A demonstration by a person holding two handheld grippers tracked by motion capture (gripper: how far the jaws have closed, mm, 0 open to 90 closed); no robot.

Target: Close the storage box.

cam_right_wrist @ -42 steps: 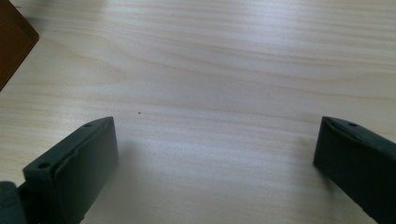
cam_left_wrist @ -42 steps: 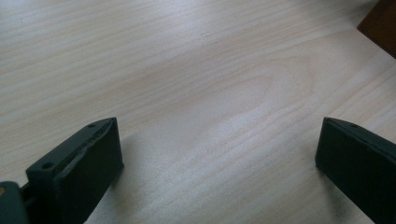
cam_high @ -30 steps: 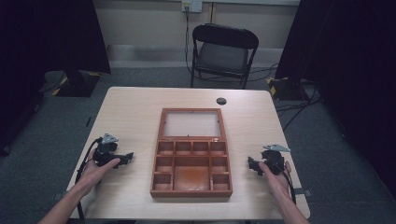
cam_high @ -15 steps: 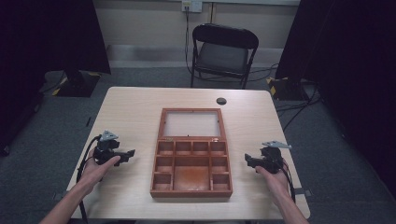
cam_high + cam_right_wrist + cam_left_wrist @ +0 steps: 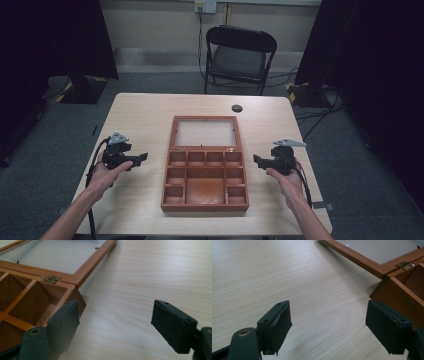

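A brown wooden box (image 5: pixel 205 205) with several empty compartments lies open in the middle of the table, its glazed lid (image 5: pixel 205 133) folded flat behind it. My left gripper (image 5: pixel 142 158) hovers left of the box, jaws wide open and pointing at it. In the left gripper view the box corner (image 5: pixel 402 290) and a brass hinge (image 5: pixel 404 264) appear beyond the open gripper (image 5: pixel 337 325). My right gripper (image 5: pixel 256 159) is held just right of the box, also open with nothing between its jaws. The right gripper view shows this gripper (image 5: pixel 122 322) beside the box's corner (image 5: pixel 72 293) and hinge (image 5: pixel 52 279).
A small black round object (image 5: pixel 237 108) lies near the table's far edge (image 5: pixel 200 95). A black folding chair (image 5: pixel 239 55) stands behind the table. Cables trail from both grippers over the table's sides.
Both grippers have lifted slightly and moved a little toward the box; the right one came forward and inward. The box has not moved.
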